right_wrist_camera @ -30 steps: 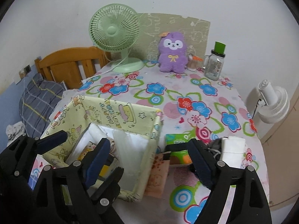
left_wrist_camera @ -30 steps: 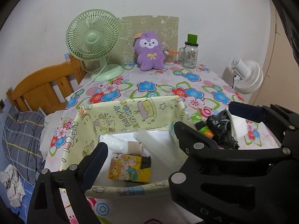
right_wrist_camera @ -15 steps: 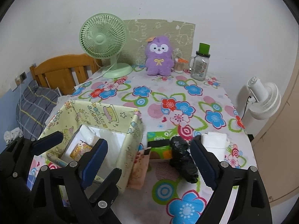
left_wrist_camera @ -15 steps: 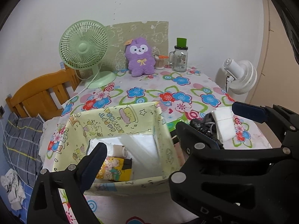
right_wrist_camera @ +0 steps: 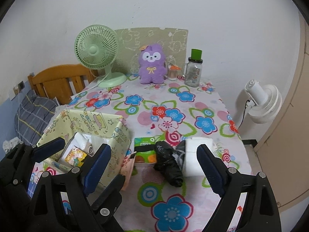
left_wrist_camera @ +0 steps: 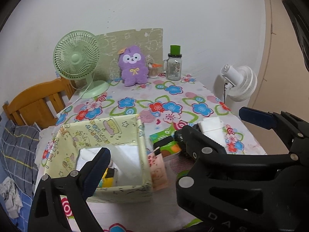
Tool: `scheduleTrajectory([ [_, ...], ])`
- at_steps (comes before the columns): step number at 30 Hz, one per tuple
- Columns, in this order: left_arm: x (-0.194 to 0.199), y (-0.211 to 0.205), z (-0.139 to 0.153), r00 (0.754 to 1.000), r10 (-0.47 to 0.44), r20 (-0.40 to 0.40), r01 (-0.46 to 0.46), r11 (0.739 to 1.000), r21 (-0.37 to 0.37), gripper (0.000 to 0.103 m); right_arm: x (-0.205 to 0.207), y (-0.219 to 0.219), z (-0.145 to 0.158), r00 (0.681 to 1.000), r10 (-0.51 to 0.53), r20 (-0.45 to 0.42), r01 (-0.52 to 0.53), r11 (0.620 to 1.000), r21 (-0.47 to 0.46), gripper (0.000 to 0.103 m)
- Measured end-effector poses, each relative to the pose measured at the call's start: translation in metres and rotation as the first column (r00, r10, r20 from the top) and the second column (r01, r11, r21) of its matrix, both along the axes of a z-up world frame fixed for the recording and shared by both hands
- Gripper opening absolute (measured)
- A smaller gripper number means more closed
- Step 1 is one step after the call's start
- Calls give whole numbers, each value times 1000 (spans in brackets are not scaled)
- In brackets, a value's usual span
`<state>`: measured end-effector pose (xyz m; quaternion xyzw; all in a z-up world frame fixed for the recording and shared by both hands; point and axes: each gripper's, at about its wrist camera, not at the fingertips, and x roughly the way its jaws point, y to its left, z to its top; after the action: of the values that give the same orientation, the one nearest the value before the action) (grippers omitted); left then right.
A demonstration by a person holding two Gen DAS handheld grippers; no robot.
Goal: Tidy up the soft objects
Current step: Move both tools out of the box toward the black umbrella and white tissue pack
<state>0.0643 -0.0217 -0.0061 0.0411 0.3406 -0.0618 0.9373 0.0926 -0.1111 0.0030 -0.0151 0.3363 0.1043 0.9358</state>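
Both grippers, left [left_wrist_camera: 173,133] and right [right_wrist_camera: 152,164], hung spread wide and empty over the desk [right_wrist_camera: 204,100] (yellow fabric box [right_wrist_camera: 100,121] left, black bundle [right_wrist_camera: 170,164] beside white tissue pack [right_wrist_camera: 193,160])

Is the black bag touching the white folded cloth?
Touching. In the right wrist view the black bag lies against the left side of the white folded cloth, no gap.

Black plastic hand-held gripper [right_wrist_camera: 152,166], navy-blue finger pads [right_wrist_camera: 209,167], silver screws
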Motion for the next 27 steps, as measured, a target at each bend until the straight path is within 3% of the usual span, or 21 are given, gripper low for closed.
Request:
scheduleTrajectory([
  [9,0,-24,0,1000,-12,11,12,999,30,98,-3,-22,1,1000,-22,20,22,1000,1,92],
  [27,9,-60,-13,999,-40,-19,40,999,12,98,2,-60,-13,998,-65,0,65,998,-5,92],
])
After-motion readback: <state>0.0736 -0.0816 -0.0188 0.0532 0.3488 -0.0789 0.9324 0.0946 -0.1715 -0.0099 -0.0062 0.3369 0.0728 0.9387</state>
